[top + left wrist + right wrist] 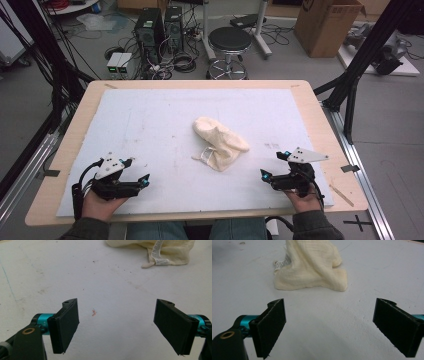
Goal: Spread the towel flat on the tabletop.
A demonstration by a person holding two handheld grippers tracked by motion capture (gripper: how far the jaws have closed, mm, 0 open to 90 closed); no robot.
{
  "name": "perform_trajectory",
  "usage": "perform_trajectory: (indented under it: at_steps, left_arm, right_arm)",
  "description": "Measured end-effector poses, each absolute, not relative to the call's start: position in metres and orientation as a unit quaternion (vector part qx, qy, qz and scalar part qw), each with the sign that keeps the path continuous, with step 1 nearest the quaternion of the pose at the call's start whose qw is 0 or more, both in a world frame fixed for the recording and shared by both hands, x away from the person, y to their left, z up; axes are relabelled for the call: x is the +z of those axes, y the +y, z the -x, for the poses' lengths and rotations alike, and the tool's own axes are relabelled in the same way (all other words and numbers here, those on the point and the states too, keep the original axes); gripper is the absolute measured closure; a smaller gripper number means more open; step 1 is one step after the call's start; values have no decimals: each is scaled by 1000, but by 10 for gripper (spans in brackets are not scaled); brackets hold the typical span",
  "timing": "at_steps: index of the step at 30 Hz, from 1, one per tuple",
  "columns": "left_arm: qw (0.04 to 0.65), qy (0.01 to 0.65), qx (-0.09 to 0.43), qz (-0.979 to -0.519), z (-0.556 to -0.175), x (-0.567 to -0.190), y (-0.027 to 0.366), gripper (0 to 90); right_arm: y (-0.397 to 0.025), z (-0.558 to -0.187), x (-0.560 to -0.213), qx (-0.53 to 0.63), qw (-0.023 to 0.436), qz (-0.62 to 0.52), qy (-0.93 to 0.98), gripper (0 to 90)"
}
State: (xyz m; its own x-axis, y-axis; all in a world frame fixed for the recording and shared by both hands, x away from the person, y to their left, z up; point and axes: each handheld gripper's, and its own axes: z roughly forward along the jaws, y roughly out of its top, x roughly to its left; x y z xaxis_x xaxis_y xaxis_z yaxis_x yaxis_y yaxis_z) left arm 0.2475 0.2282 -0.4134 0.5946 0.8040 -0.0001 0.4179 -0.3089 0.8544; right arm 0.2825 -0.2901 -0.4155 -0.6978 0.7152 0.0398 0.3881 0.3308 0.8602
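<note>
High view shows two hands at the near table edge, left gripper (140, 172) and right gripper (274, 164) both with jaws apart, empty. One cream cloth (220, 143) lies mid-mat (150, 120); left gripper view reveals its white label (158, 252).

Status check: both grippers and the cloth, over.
Left gripper open, empty. Right gripper open, empty. Cream cloth crumpled mid-mat, untouched. Nothing between grippers and cloth.

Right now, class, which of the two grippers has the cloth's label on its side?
The left gripper. The white label sticks out from the cream cloth at its left edge, towards that gripper; the right gripper faces the cloth's plain side.
</note>
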Motion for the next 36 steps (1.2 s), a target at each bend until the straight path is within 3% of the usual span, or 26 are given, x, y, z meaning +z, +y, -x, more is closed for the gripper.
perform_trajectory:
  at_steps: [36]
  left_arm:
    - [439,402,239,-767,-244,-414,237,206]
  right_arm:
    - [-275,-293,-409,478,163,-319,802,105]
